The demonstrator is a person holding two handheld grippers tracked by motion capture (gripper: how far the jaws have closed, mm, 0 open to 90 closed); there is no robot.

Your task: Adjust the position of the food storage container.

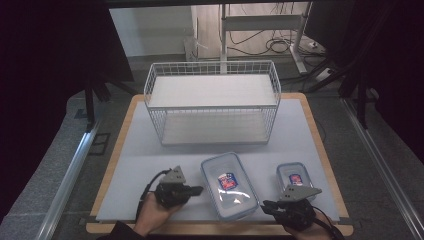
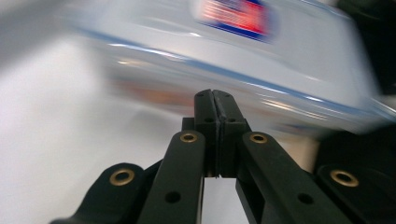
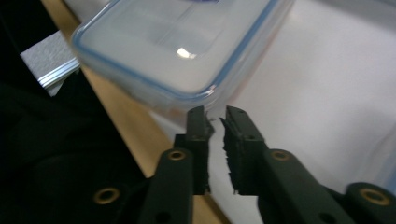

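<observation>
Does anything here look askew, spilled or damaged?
Only the large container stands out: it lies skewed to the table's edges, while the small container and wire rack sit square. Nothing spilled or broken.

Left tongs (image 2: 215,100) pressed closed; right tongs (image 3: 215,119) nearly closed, a narrow gap left

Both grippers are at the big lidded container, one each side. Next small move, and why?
Probably press both inward against the large container to pinch it. The left gripper is shut, tips at its left wall; the right gripper is nearly closed with nothing between its pads, by its near right corner. Neither grips it, so only squeezing from both sides could lift it.
</observation>
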